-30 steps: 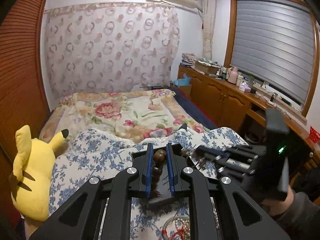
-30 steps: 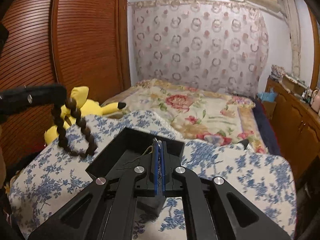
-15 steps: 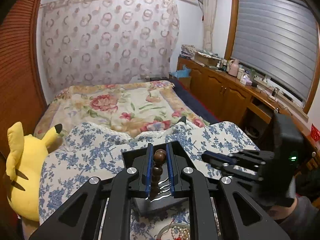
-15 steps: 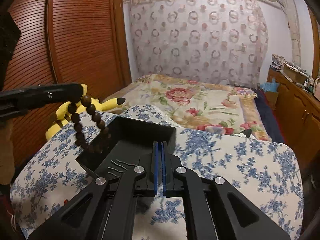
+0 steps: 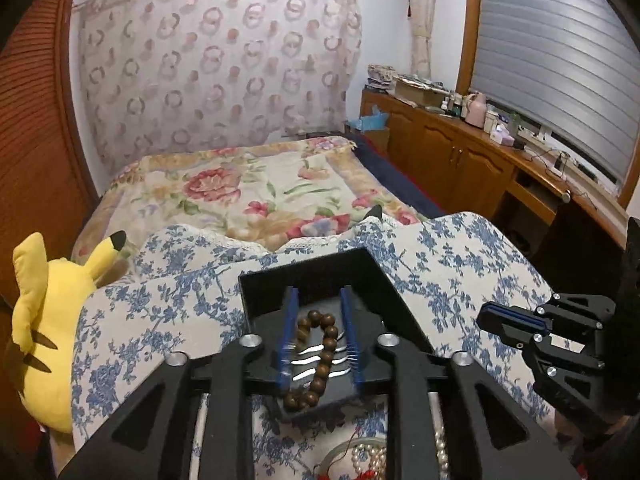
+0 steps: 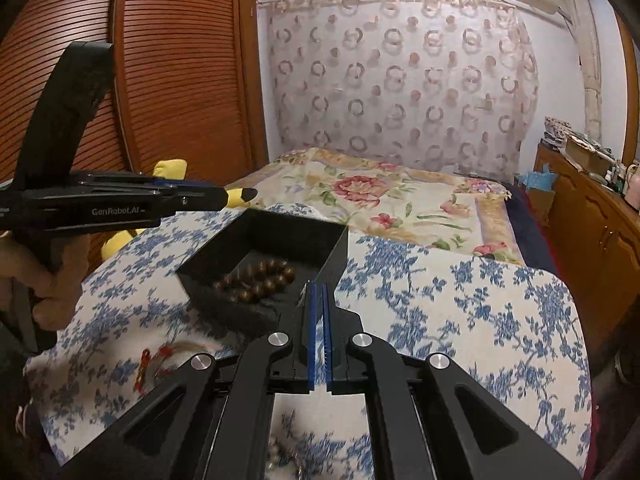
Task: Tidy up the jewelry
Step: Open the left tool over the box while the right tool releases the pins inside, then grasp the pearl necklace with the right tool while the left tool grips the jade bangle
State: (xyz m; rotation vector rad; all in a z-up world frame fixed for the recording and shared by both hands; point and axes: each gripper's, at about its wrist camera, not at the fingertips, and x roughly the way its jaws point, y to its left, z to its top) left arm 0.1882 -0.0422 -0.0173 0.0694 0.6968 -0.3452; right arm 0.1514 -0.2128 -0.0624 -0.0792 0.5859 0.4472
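Note:
A brown wooden bead bracelet (image 5: 316, 356) lies loose in the black tray (image 5: 312, 272) on the blue-flowered cloth. My left gripper (image 5: 318, 296) hovers just above the tray with its jaws opening. The beads show between the blue pads but the pads do not press on them. In the right wrist view the bracelet (image 6: 256, 280) rests on the floor of the tray (image 6: 280, 232), and the left gripper (image 6: 216, 196) hangs above it, held by a hand. My right gripper (image 6: 319, 292) is shut with nothing in it, at the tray's near right corner; the right gripper (image 5: 486, 314) also shows beside the tray.
A glass dish with pearls and a red cord (image 5: 368, 456) sits near the front edge of the cloth-covered table (image 6: 480, 320). A yellow plush toy (image 5: 44, 320) lies at the left. A flowered bed (image 5: 260, 192) stretches behind, with wooden cabinets (image 5: 460, 160) along the right.
The left gripper sank over the tray and its jaws parted. The bracelet that hung from them now lies in the tray. The right gripper drew off to the right.

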